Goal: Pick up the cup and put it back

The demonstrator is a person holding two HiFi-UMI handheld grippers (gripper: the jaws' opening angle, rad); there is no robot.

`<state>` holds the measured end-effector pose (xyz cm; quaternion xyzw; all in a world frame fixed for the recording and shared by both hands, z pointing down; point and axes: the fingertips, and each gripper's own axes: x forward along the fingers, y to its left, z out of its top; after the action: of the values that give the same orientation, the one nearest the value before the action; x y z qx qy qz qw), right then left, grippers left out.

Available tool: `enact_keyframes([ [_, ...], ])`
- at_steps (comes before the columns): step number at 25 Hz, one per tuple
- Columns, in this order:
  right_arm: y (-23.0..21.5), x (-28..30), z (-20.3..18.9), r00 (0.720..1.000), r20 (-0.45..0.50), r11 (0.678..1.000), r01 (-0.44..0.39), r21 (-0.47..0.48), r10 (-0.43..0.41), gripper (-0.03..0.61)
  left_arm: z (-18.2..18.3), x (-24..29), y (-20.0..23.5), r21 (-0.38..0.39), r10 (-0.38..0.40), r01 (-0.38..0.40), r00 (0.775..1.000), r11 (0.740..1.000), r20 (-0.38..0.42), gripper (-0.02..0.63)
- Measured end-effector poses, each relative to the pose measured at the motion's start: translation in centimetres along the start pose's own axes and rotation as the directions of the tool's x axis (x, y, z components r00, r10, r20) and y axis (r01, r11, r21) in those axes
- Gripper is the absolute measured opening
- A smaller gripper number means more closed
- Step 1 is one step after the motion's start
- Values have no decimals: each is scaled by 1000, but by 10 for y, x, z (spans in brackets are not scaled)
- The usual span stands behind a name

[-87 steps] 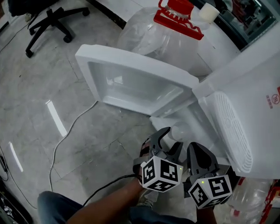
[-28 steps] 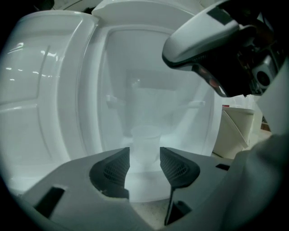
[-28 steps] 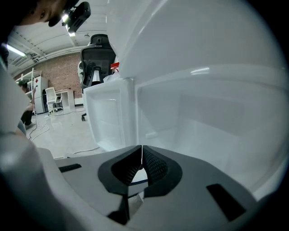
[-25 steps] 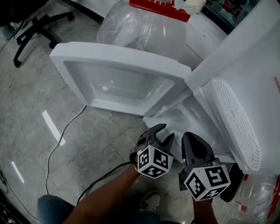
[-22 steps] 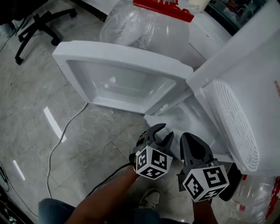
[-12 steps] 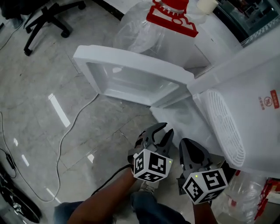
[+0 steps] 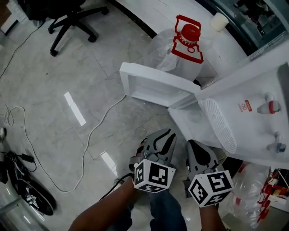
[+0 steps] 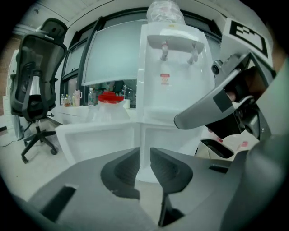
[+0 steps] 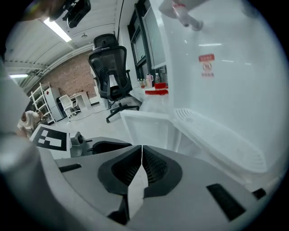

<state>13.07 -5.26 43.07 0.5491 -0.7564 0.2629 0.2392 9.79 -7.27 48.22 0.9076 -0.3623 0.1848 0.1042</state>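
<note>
No cup shows in any view. The white water dispenser (image 7: 253, 113) stands at the right, its lower cabinet door (image 7: 156, 85) swung open onto the floor. Both grippers hover low in the head view, short of the cabinet opening (image 7: 194, 119). My left gripper (image 7: 166, 135) has its jaws closing to a narrow gap, and the left gripper view (image 8: 144, 155) shows nothing between them. My right gripper (image 7: 198, 146) is shut and empty, its jaw tips touching in the right gripper view (image 9: 142, 151).
A large water bottle with a red cap (image 7: 187, 34) lies behind the open door. An office chair (image 7: 74, 13) stands at the far left. A white cable (image 7: 86, 140) trails over the tiled floor. More bottles (image 7: 253, 194) sit at the lower right.
The head view has risen and pulled back, so the dispenser's taps now show. Both grippers have drawn away from the cabinet. The left jaws have gone from wide apart to nearly together.
</note>
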Motion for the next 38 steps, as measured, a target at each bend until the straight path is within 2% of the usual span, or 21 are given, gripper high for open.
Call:
enact_keyframes([
  [7,70,-82,76,999,19,999,-26,-38,26,21,99,-112,10,0,35,-35,999,999,4,55],
  [12,111,-150,133,998,56,996,-7,-92,12,21,174,-188,4,-23,33,-33,999,999,15,37],
  [16,136,-204,168,997,78,997,4,-79,2,21,230,-243,-10,-21,47,-47,999,999,23,20],
  [23,178,-290,205,994,99,999,-39,-17,40,21,314,-315,-33,-51,74,-72,996,996,40,12],
  [27,187,-325,234,985,170,998,-41,40,33,21,345,-341,-36,-75,100,-96,993,993,56,12],
  [33,204,-339,260,975,215,998,-43,-48,52,20,365,-355,-31,-97,95,-89,993,991,64,12],
  [38,211,-336,269,972,228,997,-46,-59,59,20,370,-359,-23,-76,114,-110,992,991,59,12],
])
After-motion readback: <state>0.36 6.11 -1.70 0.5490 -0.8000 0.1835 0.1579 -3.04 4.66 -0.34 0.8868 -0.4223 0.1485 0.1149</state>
